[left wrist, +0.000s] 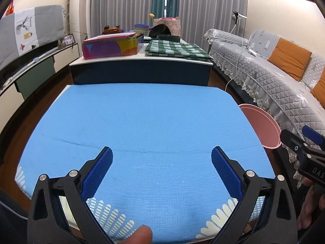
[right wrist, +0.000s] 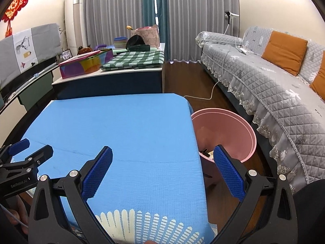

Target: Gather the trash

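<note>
My left gripper [left wrist: 162, 149] hangs open over the near half of a blue mat-covered table [left wrist: 146, 118], with nothing between its blue pads. My right gripper [right wrist: 162, 148] is also open and holds nothing. It straddles the table's right edge, its right finger in front of a pink bin [right wrist: 227, 126] on the floor beside the table. Some dark and pale scraps [right wrist: 205, 153] lie at the bottom of the bin. The left wrist view shows the bin's rim [left wrist: 262, 126] and the right gripper [left wrist: 297, 135] at the right edge. The right wrist view shows the left gripper [right wrist: 37, 145] at the left.
A grey quilted sofa [right wrist: 274, 93] with orange cushions runs along the right. Behind the blue table is a low cabinet [left wrist: 140, 71] bearing a green checked cloth [left wrist: 176, 49] and a colourful box [left wrist: 109, 47]. A white cable [right wrist: 211, 93] lies on the wooden floor. A person's fingertip [left wrist: 142, 233] shows at the bottom.
</note>
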